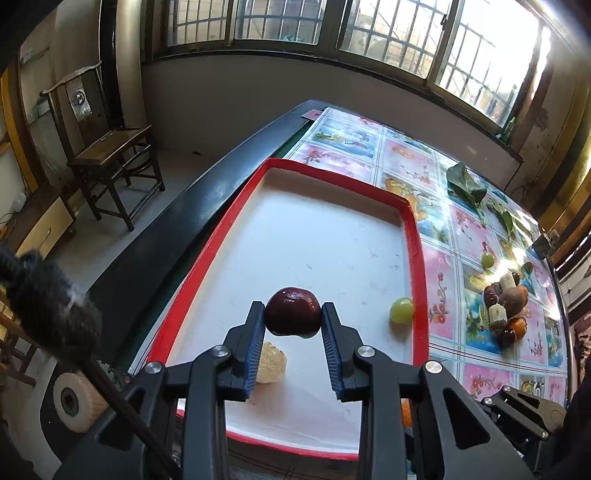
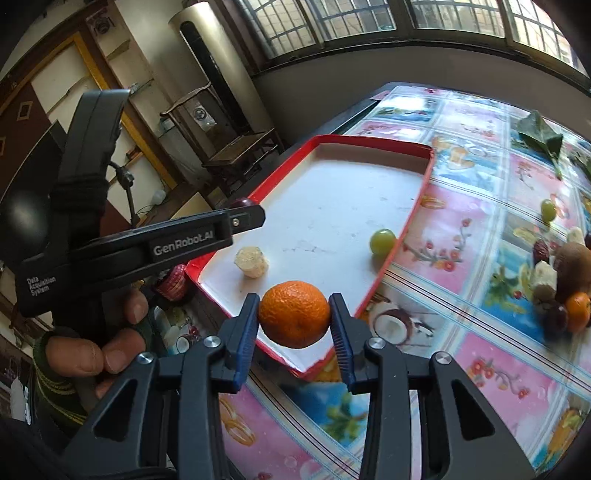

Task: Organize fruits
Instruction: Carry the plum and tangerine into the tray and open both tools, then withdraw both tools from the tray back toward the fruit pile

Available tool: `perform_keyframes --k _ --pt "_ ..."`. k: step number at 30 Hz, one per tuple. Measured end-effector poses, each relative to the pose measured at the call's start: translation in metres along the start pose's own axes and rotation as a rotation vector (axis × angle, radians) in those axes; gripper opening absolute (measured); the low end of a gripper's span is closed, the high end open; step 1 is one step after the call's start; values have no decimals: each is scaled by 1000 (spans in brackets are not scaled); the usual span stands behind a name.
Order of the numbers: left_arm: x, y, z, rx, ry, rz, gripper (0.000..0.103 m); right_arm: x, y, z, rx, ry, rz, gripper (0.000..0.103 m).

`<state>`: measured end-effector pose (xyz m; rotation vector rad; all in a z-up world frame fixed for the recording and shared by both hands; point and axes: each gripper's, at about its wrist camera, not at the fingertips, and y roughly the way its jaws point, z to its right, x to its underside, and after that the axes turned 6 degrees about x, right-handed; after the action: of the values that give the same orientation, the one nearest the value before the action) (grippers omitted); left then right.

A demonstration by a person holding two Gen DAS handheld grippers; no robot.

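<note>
Red-rimmed tray [image 2: 406, 236] holding green grape [image 2: 382, 242], banana chunk [image 2: 252, 262]

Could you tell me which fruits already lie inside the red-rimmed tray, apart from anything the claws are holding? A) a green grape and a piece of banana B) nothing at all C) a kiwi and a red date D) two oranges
A: a green grape lies by the tray's right rim and a banana piece near its front-left corner; the kiwi is in the pile out on the tablecloth.

Barred windows [image 1: 388, 33] glare above a grey wall; wooden chair [image 1: 107, 147], perhaps dusty.
</note>
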<state>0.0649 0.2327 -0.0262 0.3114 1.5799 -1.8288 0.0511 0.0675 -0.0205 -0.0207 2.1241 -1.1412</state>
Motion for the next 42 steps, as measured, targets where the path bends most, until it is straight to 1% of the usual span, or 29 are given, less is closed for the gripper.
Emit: perform_keyframes --k 4,9,12,15,19,22,24,26,27,29,30,31,33,38,42 --pt "-2 20 -8 0 -27 -44 30 -4 28 -9 -1 -35 -43 40" --pt "-2 40 -11 -12 -42 -88 30 -9 55 -9 26 -61 -96 40" --pt "1 48 -11 -15 -35 -114 30 -10 64 -9 34 -73 -121 40" --pt "2 50 -11 -34 -21 -118 30 -8 71 -4 49 -73 -153 40" --pt "-1 46 -13 -16 -40 -120 31 -7 71 -8 47 -84 -148 41" --pt "-1 35 -10 -31 -28 -94 31 -7 61 -6 58 -83 -130 42" --pt "0 29 -7 -24 -29 -84 33 -6 51 -2 54 -68 -115 42" --pt "1 22 -1 -23 -22 -68 42 -4 38 3 43 -52 -96 42" --pt "3 18 4 -35 -13 -55 44 -2 31 5 44 -46 -85 42" --pt "6 12 12 -61 6 -31 55 1 17 12 46 -31 -62 48" --pt "7 9 16 -69 10 -19 57 3 11 15 49 -24 -55 49" --pt "9 7 19 -74 15 -12 57 5 5 19 55 -17 -49 52" --pt "12 5 26 -73 27 -11 57 11 -7 26 74 -10 -36 52" --pt "19 -1 44 -32 45 -25 57 28 -34 51 117 33 -16 52" --pt "28 -8 65 2 91 -26 58 42 -54 76 161 86 1 52"
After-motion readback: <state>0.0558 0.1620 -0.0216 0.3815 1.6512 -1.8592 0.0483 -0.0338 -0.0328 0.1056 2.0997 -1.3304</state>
